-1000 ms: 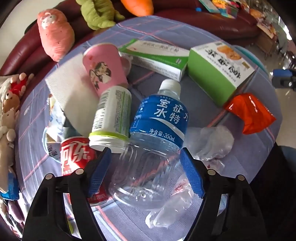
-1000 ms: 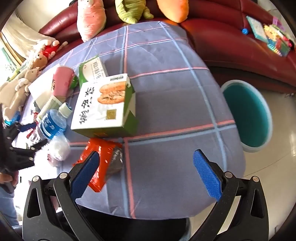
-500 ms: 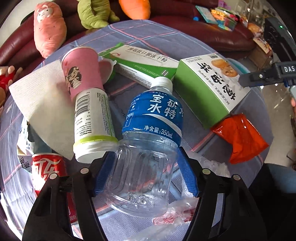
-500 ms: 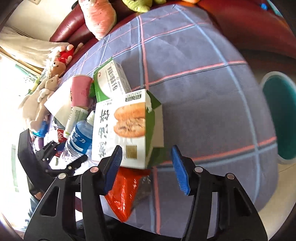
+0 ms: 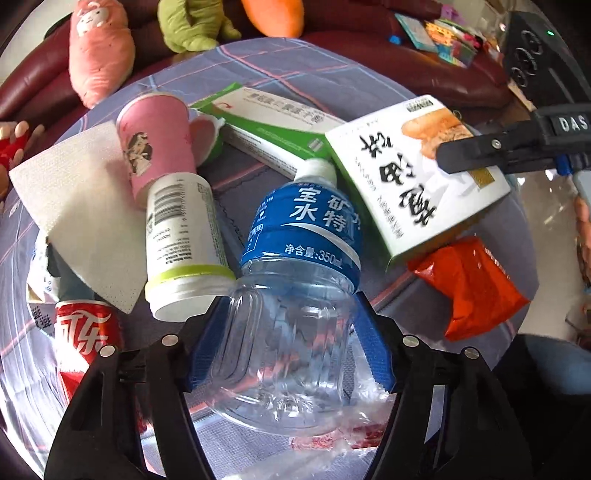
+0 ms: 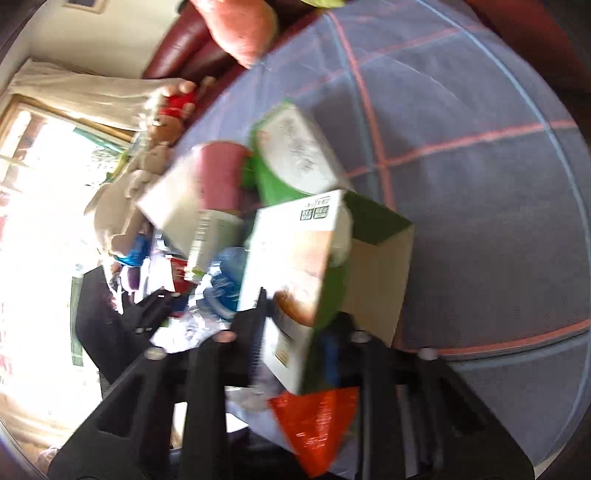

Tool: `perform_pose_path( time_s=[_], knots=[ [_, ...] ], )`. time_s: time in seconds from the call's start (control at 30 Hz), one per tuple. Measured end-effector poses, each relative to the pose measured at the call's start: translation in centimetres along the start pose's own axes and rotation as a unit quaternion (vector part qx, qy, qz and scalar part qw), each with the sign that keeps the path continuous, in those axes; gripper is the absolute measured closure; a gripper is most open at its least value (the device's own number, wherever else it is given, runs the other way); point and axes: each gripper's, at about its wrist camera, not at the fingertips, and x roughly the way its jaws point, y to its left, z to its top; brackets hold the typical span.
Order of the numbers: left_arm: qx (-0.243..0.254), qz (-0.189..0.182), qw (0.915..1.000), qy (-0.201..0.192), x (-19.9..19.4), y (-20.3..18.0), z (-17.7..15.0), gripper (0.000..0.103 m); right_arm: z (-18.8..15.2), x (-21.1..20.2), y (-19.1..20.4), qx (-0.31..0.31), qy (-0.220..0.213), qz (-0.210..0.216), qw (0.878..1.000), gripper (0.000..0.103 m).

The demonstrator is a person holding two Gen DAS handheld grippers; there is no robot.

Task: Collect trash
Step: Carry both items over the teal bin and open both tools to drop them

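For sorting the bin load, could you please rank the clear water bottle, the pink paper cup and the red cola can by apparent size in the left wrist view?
1. Clear blue-labelled plastic water bottle, though nearest the camera.
2. Pink paper cup.
3. Red cola can, partly hidden, so unsure.

A pink plush (image 5: 99, 48), a green plush (image 5: 192, 26) and an orange plush (image 5: 275, 16) lie on the dark red sofa (image 5: 388, 55) behind the plaid-covered tabletop (image 6: 480, 184).

The clear plastic water bottle (image 5: 295, 295) has a blue label reading "350mL" beneath white Chinese characters. At far right, a black gripper body (image 5: 561, 127) shows "DAS".
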Motion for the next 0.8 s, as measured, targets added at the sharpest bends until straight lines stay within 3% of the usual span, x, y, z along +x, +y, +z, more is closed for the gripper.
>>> perform_pose_path(
  time_s=[0.13, 0.33, 0.6, 0.8],
  knots=[
    [-0.007, -0.014, 0.9997, -0.016, -1.6, -0.2, 0.4, 0.036, 0.1, -2.0, 3.0, -0.042, -0.021, -0.025, 0.999, 0.101],
    [-0.011, -0.018, 0.9994, -0.028, -2.7, -1.2, 0.9, 0.037, 0.0, -4.4, 4.1, -0.066, -0.045, -0.059, 0.995, 0.102],
    [-0.015, -0.034, 0.9976, -0.058, -4.8, -3.1, 3.3, 0.037, -0.4, -10.0, 1.6, -0.036, -0.099, -0.074, 0.992, 0.102],
    [0.018, -0.060, 0.9956, -0.070, -4.6, -7.6, 7.3, 0.037, -1.1, -16.1, -2.6, 0.007, -0.158, -0.099, 0.982, 0.102]
  ],
)
